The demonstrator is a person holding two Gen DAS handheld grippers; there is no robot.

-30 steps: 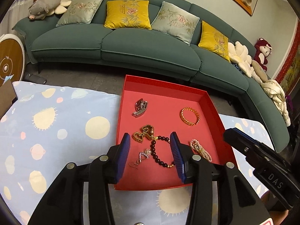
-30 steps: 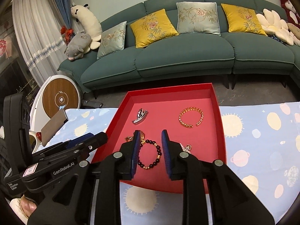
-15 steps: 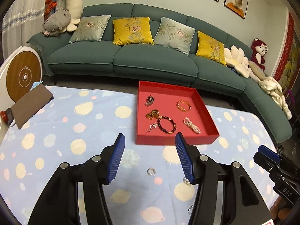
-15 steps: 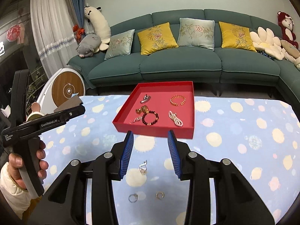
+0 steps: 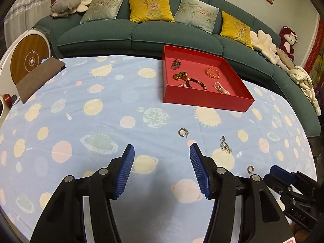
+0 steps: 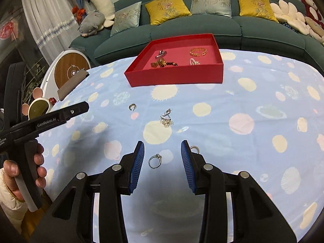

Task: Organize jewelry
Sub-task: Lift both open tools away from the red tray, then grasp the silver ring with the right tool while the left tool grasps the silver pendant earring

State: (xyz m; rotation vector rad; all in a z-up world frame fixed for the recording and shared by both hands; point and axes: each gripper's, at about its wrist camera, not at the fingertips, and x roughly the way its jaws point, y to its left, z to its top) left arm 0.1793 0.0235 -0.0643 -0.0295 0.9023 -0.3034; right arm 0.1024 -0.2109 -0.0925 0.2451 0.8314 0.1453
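Note:
A red tray (image 5: 204, 101) (image 6: 174, 79) at the table's far side holds several pieces: a gold bangle (image 5: 212, 72), a dark bead bracelet (image 5: 197, 82), a pearl piece (image 5: 221, 88), a gold brooch (image 5: 180, 75) and a silver clip (image 5: 175, 63). Loose on the blue cloth lie a hoop earring (image 5: 182, 132) (image 6: 132, 107), a sparkly silver earring (image 5: 225, 145) (image 6: 166, 117), a stone ring (image 6: 155, 160) and a small ring (image 6: 194, 148) (image 5: 250, 168). My left gripper (image 5: 162, 167) is open and empty. My right gripper (image 6: 162, 160) is open, low over the stone ring.
A blue planet-print cloth (image 5: 91, 121) covers the table. A brown pouch (image 5: 38, 77) lies at the far left edge. A green sofa with cushions (image 5: 151, 26) stands behind the table. A round white-and-wood device (image 5: 28, 56) stands at left.
Both grippers have pulled back from the red tray toward the near side of the table and dropped lower. The loose rings and earrings now lie close in front of them.

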